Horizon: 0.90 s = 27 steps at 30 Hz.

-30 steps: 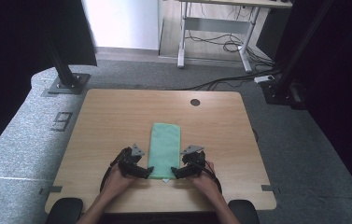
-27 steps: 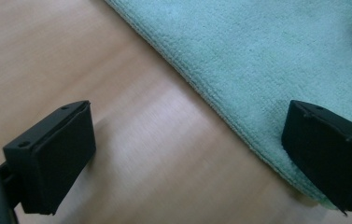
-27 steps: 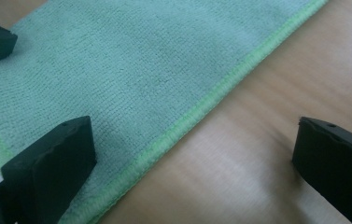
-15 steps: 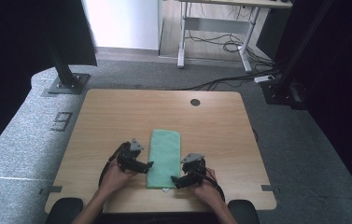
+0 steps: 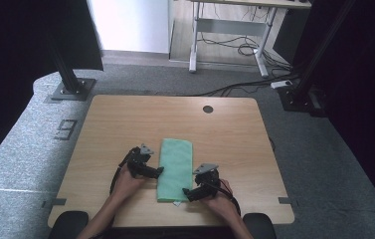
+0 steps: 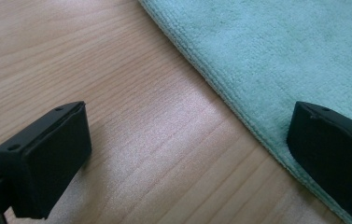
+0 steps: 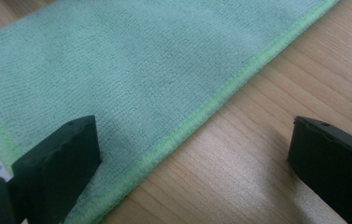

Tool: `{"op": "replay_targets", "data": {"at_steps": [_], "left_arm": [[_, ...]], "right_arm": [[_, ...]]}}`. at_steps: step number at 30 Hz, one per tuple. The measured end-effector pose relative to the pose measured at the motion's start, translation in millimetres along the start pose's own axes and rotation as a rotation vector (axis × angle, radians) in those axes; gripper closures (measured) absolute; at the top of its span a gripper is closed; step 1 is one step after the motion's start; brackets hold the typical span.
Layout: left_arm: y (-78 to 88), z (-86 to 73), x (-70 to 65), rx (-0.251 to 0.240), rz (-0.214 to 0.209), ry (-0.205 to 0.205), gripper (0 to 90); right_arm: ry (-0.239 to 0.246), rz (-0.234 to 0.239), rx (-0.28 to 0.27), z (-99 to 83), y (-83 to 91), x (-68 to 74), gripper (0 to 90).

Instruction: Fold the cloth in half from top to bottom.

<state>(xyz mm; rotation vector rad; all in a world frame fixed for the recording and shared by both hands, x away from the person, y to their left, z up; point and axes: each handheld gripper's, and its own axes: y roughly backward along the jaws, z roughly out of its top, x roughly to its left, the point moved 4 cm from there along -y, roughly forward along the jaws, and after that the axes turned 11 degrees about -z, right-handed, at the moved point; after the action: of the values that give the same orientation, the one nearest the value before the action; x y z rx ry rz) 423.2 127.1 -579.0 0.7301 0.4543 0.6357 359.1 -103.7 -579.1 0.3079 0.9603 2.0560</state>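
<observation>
Left gripper (image 5: 156, 171): held in the person's left hand (image 5: 125, 183) at the near left part of the wooden table (image 5: 125, 119), pointing toward the left long edge of the green microfibre cloth (image 5: 176, 168). In the left gripper view its jaws stand wide apart; one jaw hangs over bare wood, the other over the cloth's (image 6: 276, 51) edge, so that the edge runs between them. Nothing is clamped. Whether the jaw tips touch the surface cannot be told.

Green microfibre cloth: folded into a long narrow strip, lying flat on the near middle of the table, long side running away from the person. A small white tag (image 5: 176, 203) shows at its near end. The cloth lies between the two grippers.

Right gripper (image 5: 189, 192): held in the person's right hand (image 5: 220, 195), at the near right corner of the cloth, closer to the table's near edge than the left gripper. In the right gripper view its jaws are spread wide; one sits over the cloth (image 7: 131, 70), the other over bare wood, with the light green stitched hem (image 7: 211, 105) passing between them. Nothing is gripped.
</observation>
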Motion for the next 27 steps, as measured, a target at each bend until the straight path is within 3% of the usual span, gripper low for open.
{"op": "replay_targets", "data": {"at_steps": [2, 7, 14, 20, 27], "left_arm": [[0.0, -0.1, -0.2, -0.001, 0.001, 0.003, 0.1], [-0.1, -0.1, -0.1, -0.001, 0.001, 0.003, 0.1], [0.1, -0.3, -0.3, -0.001, 0.002, 0.004, 0.3], [0.1, -0.2, -0.5, -0.003, 0.002, 0.005, 0.4], [0.3, -0.4, -0.4, -0.001, 0.002, 0.003, 0.5]], "right_arm": [[-0.015, 0.015, 0.008, 2.1, 0.4, -2.0, 0.7], [-0.034, -0.001, -0.010, 14.8, 1.5, -13.5, 0.0], [-0.072, -0.028, -0.015, 45.2, -11.6, -40.7, 0.0], [-0.095, -0.083, -0.035, 74.6, -23.5, -64.8, 9.6], [-0.090, -0.106, -0.027, 97.7, -43.1, -85.3, 21.3]]}}
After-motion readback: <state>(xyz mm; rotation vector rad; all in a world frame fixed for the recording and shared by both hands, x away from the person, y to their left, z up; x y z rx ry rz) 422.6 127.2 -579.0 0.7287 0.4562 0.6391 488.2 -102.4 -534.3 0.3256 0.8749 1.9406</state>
